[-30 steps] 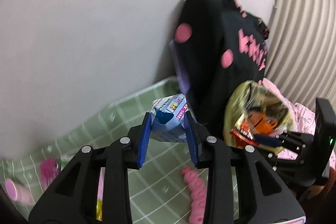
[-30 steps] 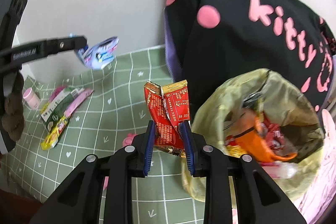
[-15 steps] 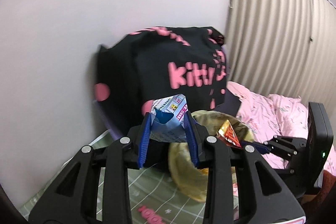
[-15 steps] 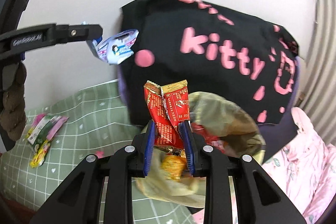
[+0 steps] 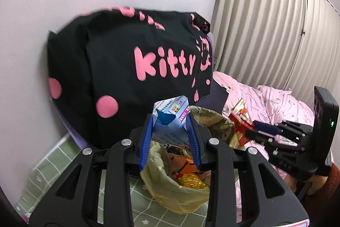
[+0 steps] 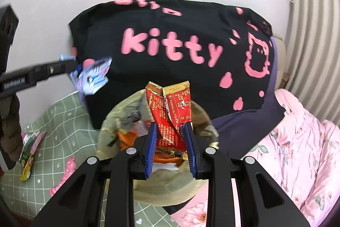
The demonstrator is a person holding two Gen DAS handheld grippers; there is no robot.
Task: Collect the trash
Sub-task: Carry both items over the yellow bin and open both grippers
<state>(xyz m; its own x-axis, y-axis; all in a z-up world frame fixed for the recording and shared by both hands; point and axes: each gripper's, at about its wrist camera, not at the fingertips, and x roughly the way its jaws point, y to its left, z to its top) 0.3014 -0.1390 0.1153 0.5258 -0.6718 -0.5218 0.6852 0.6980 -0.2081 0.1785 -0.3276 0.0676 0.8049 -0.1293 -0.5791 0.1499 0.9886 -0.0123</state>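
Both wrist views angled down, close over yellow bag [image 5: 170, 195], shared

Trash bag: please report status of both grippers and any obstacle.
Left gripper shut on blue wrapper. Right gripper shut on red wrapper. Both over open trash bag. Nothing in the way.

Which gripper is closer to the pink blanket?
Right. The right gripper, holding the red wrapper, is beside the pink blanket; the left gripper, holding the blue wrapper, is across the trash bag.
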